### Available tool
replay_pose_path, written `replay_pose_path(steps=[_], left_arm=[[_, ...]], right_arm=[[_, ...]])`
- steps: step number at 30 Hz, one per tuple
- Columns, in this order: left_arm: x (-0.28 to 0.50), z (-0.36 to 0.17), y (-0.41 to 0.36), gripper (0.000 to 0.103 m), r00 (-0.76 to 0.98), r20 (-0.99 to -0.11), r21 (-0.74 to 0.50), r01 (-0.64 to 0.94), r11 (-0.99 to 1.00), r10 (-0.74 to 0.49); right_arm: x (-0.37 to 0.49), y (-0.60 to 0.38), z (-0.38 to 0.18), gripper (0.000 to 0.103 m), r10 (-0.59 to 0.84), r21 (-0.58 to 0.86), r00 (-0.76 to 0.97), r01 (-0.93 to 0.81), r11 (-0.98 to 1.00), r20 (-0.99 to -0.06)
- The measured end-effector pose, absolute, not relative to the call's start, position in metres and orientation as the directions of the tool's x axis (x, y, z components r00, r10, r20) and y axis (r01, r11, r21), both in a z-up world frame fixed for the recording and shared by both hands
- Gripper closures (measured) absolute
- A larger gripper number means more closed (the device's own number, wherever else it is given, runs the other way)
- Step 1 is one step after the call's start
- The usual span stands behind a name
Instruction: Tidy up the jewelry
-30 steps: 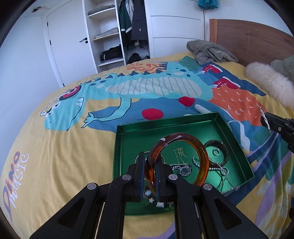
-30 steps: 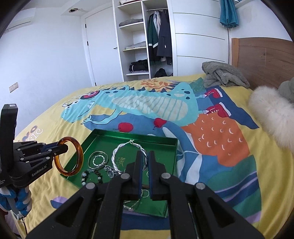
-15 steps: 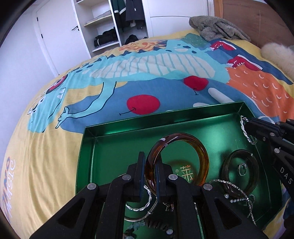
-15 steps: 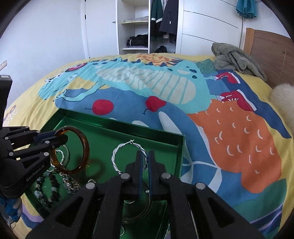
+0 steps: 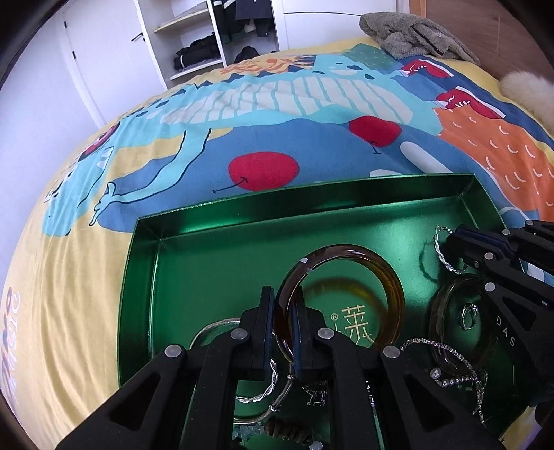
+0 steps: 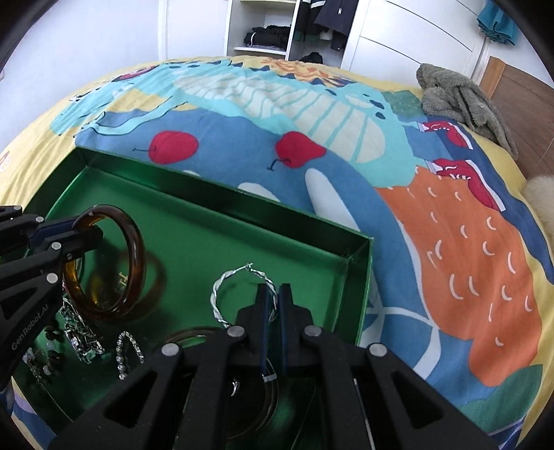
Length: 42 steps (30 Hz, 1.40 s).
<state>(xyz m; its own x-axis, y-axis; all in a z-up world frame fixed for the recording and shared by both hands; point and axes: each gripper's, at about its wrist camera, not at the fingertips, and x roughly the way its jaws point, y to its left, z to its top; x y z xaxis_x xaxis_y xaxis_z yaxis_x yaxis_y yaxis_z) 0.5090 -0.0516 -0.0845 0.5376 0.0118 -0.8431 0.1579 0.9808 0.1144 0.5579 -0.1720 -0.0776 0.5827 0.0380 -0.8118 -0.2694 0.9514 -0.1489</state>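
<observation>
Under everything lies the bed's cartoon dinosaur duvet (image 5: pixel 263 104), yellow at the edges, with a grey fleece garment (image 6: pixel 460 100) bunched near the wooden headboard (image 6: pixel 519 93) and an open wardrobe (image 6: pixel 297 31) against the far wall; on the duvet sits the shallow green tray (image 5: pixel 145 277), and both of your tools are angled down over it; your left gripper (image 5: pixel 282 329) has its jaws closed on the rim of the amber bangle (image 5: pixel 391 287), which stands on edge above the tray floor and throws a brownish shadow onto the gold lettering printed there; your right gripper (image 6: pixel 273 311) is pinched almost completely together on the twisted silver hoop (image 6: pixel 216 297), the wire running between the pads, the hoop hanging out to the left of the fingers near the tray's right-hand wall; whether either piece touches the tray floor cannot be told from these views; loose in the tray below you lie a dark translucent bangle (image 5: pixel 446 322) with a small silver ring (image 5: pixel 467 316) inside its circle, a rhinestone chain (image 5: pixel 453 360) draped over that bangle's near edge, a plain silver bangle (image 5: pixel 207 329) partly hidden behind your left tool, and a tangle of dark beads (image 6: pixel 52 335) and small pieces at the tray's near left corner, too jumbled to sort out.
</observation>
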Motion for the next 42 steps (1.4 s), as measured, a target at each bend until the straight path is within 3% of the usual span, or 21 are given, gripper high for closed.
replay_pose_path(steps=[12, 16, 18, 21, 23, 33, 42], left_arm=[[0.509, -0.084, -0.050, 0.092, 0.531, -0.847, 0.087, 0.149, 0.985, -0.005], [0.506, -0.069, -0.043, 0.084, 0.545, -0.837, 0.035, 0.144, 0.989, -0.050], [0.501, -0.055, -0.038, 0.076, 0.564, -0.823, 0.012, 0.133, 0.991, -0.066], [0.484, -0.031, -0.033, 0.073, 0.599, -0.797, 0.008, 0.134, 0.991, -0.075], [0.464, -0.014, -0.029, 0.069, 0.627, -0.776, 0.013, 0.130, 0.991, -0.071], [0.308, 0.053, -0.001, 0.044, 0.751, -0.659, 0.020, 0.073, 0.997, -0.042], [0.151, 0.066, 0.004, 0.024, 0.812, -0.584, 0.065, 0.041, 0.997, 0.004]], right_arm=[[0.561, -0.175, -0.077, 0.094, 0.047, -0.122, 0.558, -0.263, 0.957, -0.828], [0.554, -0.183, -0.068, 0.082, 0.068, -0.095, 0.573, -0.250, 0.963, -0.817], [0.545, -0.187, -0.056, 0.079, 0.084, -0.078, 0.592, -0.242, 0.967, -0.801], [0.525, -0.197, -0.032, 0.076, 0.113, -0.040, 0.631, -0.223, 0.974, -0.768], [0.507, -0.201, -0.015, 0.068, 0.129, -0.021, 0.654, -0.217, 0.976, -0.745], [0.372, -0.205, 0.057, 0.060, 0.187, 0.019, 0.754, -0.226, 0.974, -0.629], [0.216, -0.191, 0.071, 0.050, 0.226, 0.048, 0.784, -0.243, 0.969, -0.579]])
